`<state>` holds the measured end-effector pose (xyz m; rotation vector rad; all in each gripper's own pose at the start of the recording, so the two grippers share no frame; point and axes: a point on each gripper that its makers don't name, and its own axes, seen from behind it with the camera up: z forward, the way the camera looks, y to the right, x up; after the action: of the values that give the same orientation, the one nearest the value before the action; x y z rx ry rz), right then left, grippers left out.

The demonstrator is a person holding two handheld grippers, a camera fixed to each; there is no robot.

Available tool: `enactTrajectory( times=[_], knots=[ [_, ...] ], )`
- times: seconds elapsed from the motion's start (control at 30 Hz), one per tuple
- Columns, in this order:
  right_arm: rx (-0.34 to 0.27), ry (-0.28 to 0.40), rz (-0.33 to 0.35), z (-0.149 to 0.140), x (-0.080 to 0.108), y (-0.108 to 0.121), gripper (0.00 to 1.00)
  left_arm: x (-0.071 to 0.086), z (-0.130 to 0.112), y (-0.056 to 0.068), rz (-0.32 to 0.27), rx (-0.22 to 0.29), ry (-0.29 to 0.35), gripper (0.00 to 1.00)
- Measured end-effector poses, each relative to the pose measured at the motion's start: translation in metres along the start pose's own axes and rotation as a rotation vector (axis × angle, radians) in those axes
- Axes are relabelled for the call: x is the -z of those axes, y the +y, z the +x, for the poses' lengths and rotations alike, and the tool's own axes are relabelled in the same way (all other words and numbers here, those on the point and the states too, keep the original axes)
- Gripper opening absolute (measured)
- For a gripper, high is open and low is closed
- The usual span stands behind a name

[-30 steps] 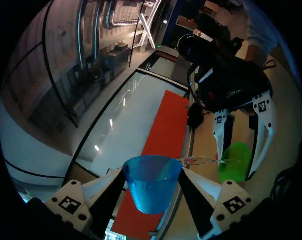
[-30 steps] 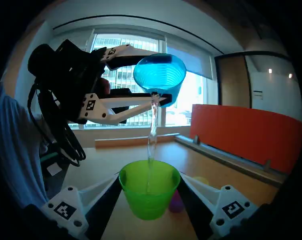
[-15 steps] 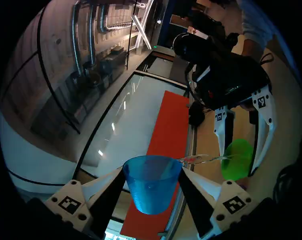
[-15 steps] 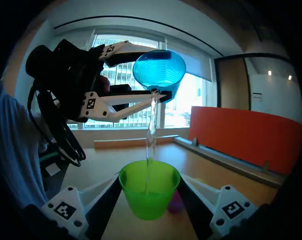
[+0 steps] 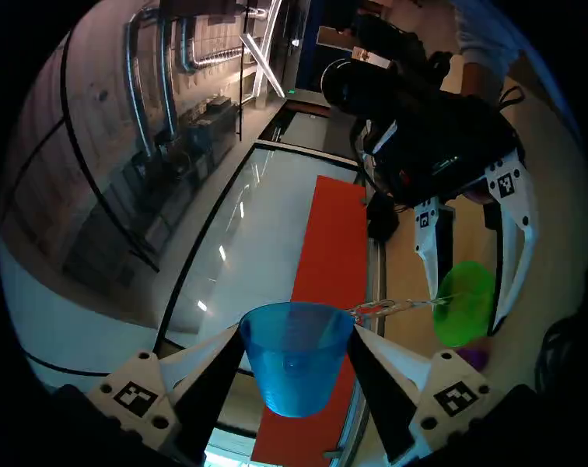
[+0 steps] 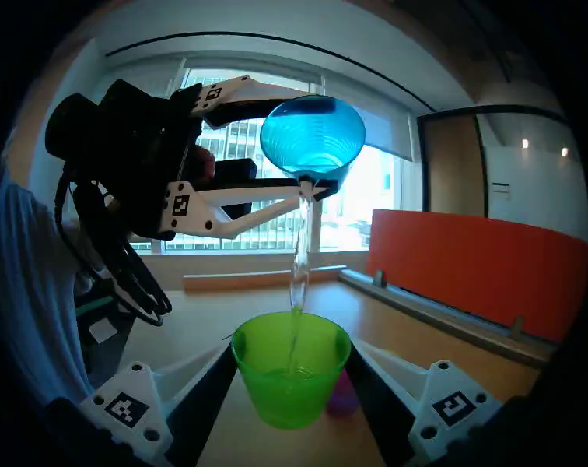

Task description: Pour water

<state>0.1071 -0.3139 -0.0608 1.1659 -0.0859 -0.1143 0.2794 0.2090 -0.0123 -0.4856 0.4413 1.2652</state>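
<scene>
- Blue cup [image 6: 313, 140] tipped slightly further than a second ago; upper centre, right gripper view, clenched in left tool [image 5: 296, 342].
- Stream [image 6: 299, 261] drops into green cup [image 6: 291, 389], lower centre, gripped by right tool [image 6: 291, 354].
- Mid-pour. Next, likely: keep rim over green cup, then level off.

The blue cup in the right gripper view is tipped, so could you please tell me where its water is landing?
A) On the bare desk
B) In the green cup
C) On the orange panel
B: the stream of water falls from the lip of the blue cup straight down into the green cup, which sits between the fingers of the right gripper.
</scene>
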Motion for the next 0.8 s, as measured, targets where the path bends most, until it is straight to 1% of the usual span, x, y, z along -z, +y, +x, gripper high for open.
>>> enactTrajectory(
  times=[0.5,0.8],
  knots=[
    [0.004,0.007,-0.008,0.0027,0.0005,0.0022,0.91,-0.0019,0.0032,-0.0019,0.01,-0.088,-0.003,0.87],
    [0.003,0.012,-0.011,0.0043,-0.0011,0.0033,0.91,-0.0021,0.0065,-0.0041,0.012,-0.156,-0.004,0.87]
  ],
)
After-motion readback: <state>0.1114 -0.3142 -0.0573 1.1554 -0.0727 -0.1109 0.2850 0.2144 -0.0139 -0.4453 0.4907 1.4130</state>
